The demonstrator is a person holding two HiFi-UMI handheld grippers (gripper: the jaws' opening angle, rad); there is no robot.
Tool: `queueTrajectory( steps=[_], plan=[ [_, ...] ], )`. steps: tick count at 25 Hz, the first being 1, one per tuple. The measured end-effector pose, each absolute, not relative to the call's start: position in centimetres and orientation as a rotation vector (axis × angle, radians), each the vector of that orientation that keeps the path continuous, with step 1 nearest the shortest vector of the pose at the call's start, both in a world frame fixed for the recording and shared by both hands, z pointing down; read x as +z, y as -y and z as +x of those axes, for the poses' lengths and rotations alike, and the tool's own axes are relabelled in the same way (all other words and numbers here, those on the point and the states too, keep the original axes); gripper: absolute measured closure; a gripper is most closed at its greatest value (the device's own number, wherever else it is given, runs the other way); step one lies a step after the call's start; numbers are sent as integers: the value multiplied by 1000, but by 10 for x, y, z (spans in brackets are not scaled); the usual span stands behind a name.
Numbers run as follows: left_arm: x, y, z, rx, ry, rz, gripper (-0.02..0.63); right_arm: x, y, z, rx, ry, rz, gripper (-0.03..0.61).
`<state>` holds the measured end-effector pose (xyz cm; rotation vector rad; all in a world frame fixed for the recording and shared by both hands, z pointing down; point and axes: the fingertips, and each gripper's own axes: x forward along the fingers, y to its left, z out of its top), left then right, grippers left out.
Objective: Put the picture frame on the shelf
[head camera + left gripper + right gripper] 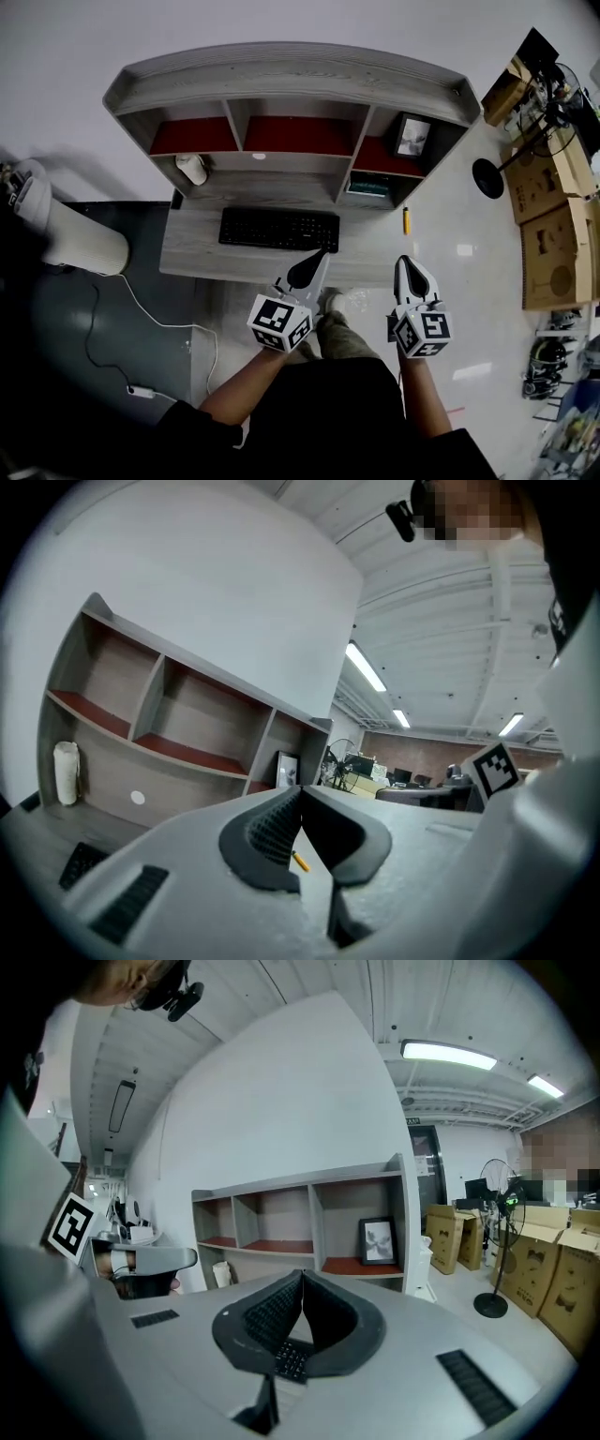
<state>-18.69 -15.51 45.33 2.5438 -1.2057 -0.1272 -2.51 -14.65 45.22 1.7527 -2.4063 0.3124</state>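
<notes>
Left fingers [267, 832]: pressed together at the tips, nothing between them, touching nothing.
Right fingers [272, 1314]: also together at the tips, nothing held, nothing touched.
Left gripper [322, 254]: held in front of the shelf [281, 80], tip over the front edge of the desk [192, 255], near the right end of the keyboard [278, 228]. Empty.
Right gripper [405, 262]: in front of the shelf's right end, off the desk's right edge, over the floor. Empty. Apart from the left gripper, side by side with it.
Picture frame [412, 135]: in the shelf's right-hand compartment, standing upright on the red board, dark border, pale picture. Well apart from both grippers. The right gripper view shows it too [379, 1240], and it is small in the left gripper view [286, 769].
Other compartments: left and middle show only the red boards.
White container [192, 169]: under the shelf's left compartment, on the desk.
Teal box [367, 187]: below the shelf's right compartment; cannot tell what it is.
Yellow pen [406, 219]: on the floor just right of the desk, in front of the shelf's right end.
Fan stand [487, 177]: on the floor right of the shelf.
Cardboard boxes [555, 225]: further right of the shelf, past the fan stand.
</notes>
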Motion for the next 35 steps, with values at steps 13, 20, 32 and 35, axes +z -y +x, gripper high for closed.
queueTrajectory(
  steps=[13, 20, 32, 35],
  plan=[
    [453, 73, -157, -95, 1312, 2565, 597, 454, 72, 27, 326, 2436, 1753, 566],
    [454, 34, -93, -71, 1453, 2527, 597, 453, 42, 90, 300, 2534, 1664, 566],
    [440, -25, -22, -49, 1634, 2534, 597, 453, -4, 152, 211, 2571, 1551, 567],
    [438, -36, -19, -47, 1681, 2521, 597, 454, -11, 161, 204, 2562, 1541, 568]
  ],
)
